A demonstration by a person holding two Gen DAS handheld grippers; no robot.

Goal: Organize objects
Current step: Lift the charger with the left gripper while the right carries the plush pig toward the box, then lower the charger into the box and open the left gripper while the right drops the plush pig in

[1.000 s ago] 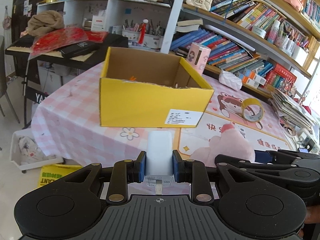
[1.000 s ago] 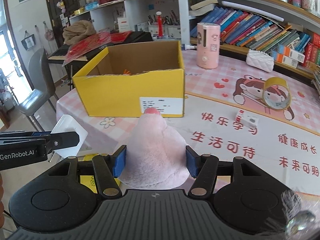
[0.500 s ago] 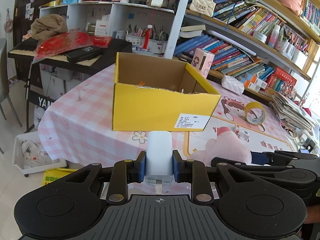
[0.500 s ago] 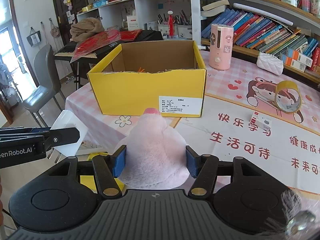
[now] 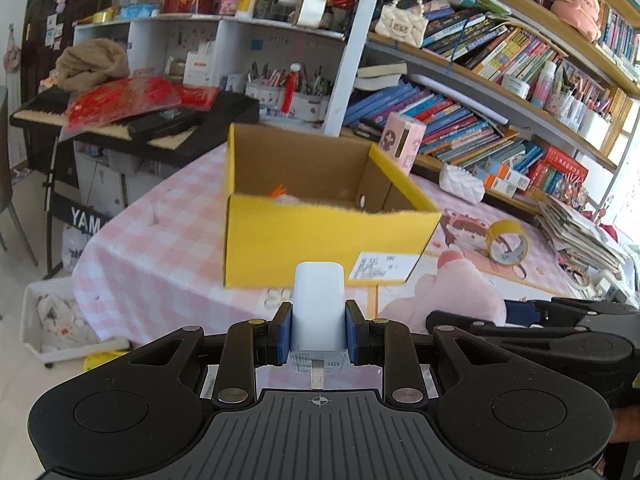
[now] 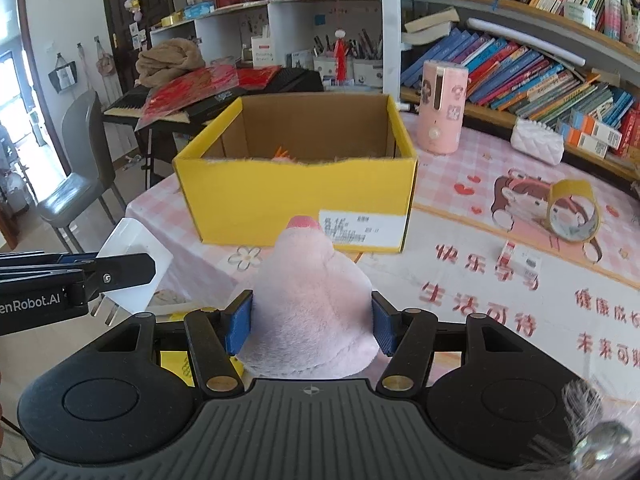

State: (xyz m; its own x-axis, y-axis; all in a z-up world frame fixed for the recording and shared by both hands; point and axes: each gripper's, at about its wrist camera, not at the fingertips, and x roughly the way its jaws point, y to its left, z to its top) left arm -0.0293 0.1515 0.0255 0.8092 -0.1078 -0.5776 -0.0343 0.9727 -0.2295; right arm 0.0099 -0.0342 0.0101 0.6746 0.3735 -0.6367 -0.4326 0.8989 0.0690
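Note:
My left gripper (image 5: pixel 319 336) is shut on a white plug adapter (image 5: pixel 319 304), its prongs pointing back at the camera. My right gripper (image 6: pixel 312 322) is shut on a pink plush toy (image 6: pixel 310 296) with a rosy tip. Both hang off the near edge of the table, in front of an open yellow cardboard box (image 5: pixel 320 240) (image 6: pixel 296 200). Something white and orange lies inside the box, mostly hidden by its front wall. In the right wrist view the left gripper (image 6: pixel 80 276) with the adapter (image 6: pixel 132 248) is at the left; in the left wrist view the plush (image 5: pixel 456 292) is at the right.
A pink checked tablecloth (image 5: pixel 160 240) covers the table. A tape roll (image 6: pixel 572 212), a small white box (image 6: pixel 524 258), a pink canister (image 6: pixel 442 108) and a white quilted pouch (image 6: pixel 538 140) lie right of the box. Bookshelves stand behind; a keyboard (image 5: pixel 120 120) and grey chair (image 6: pixel 76 184) are left.
Both grippers have drawn back slightly from the table and tilted up, so the box looks a little farther off. Grips on the adapter and plush are unchanged.

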